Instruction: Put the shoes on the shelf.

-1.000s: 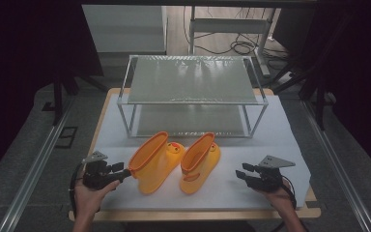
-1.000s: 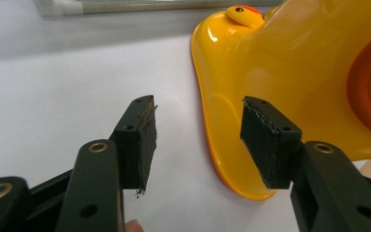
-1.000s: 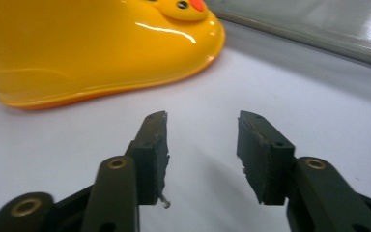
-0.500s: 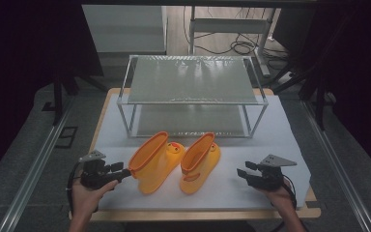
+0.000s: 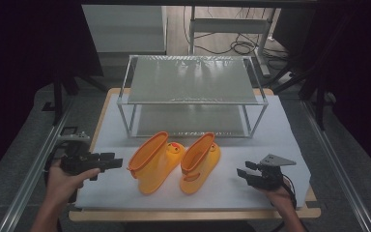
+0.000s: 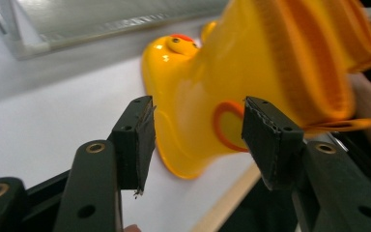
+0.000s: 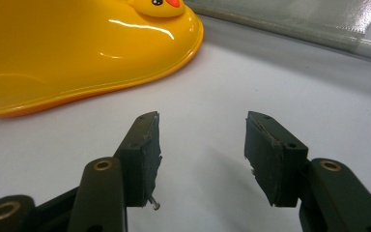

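Two yellow rubber boots [image 5: 174,162] lie on the white mat [image 5: 270,145] before the wire shelf [image 5: 191,84], and with both grippers (left [image 5: 112,162], right [image 5: 241,174]) gaping empty, we judge them light, glossy and pliable, best pinched at the cuff.

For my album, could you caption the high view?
Two yellow duck boots on a white mat, open hand-held grippers either side.

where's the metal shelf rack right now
In the high view the metal shelf rack stands at the far middle of the white mat, just behind the two yellow boots.
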Motion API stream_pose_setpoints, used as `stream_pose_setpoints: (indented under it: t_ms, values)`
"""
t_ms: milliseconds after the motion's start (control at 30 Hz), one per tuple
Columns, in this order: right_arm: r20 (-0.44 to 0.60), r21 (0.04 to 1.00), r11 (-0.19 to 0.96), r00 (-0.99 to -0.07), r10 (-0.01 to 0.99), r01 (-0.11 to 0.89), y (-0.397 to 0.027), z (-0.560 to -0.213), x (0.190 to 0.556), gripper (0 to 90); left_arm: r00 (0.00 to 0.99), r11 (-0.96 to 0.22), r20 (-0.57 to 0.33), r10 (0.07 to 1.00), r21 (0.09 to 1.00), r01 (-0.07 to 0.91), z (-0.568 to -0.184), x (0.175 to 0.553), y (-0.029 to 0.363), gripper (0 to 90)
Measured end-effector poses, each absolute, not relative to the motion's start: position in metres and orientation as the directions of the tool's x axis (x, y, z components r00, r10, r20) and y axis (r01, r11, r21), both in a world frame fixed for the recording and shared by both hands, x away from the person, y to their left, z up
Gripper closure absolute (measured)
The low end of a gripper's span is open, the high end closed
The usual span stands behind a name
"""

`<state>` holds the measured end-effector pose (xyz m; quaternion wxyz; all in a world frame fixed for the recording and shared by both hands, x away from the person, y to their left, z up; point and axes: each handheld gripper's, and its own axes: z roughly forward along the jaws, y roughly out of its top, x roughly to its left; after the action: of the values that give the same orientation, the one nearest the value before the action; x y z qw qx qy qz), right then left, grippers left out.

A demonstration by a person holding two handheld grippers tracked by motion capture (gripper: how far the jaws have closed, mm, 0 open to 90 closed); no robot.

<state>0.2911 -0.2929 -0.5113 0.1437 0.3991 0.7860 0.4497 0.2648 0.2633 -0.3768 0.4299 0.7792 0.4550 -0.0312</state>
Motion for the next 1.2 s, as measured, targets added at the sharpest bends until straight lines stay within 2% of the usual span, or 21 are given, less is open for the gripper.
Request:
stream_pose_setpoints:
  t_ms: [233,567,1000,1200]
  values:
    - [0.132,0.818,0.282,-0.641,0.756,0.501,-0.294,-0.511,0.292,46.8,0.623,-0.308,-0.444,0.644,0.595,0.743,-0.354,0.269,0.261,45.3]
    - [0.131,0.816,0.284,-0.640,0.757,0.503,-0.294,-0.511,0.293,46.7,0.680,-0.379,-0.405,0.611,0.604,0.701,-0.313,0.271,0.249,46.1]
    - [0.123,0.813,0.294,-0.641,0.757,0.502,-0.292,-0.512,0.294,46.7,0.745,-0.504,-0.385,0.544,0.560,0.658,-0.271,0.286,0.189,48.8]
    - [0.120,0.809,0.301,-0.643,0.756,0.505,-0.291,-0.512,0.294,46.8,0.757,-0.547,-0.354,0.548,0.533,0.645,-0.262,0.297,0.161,51.1]
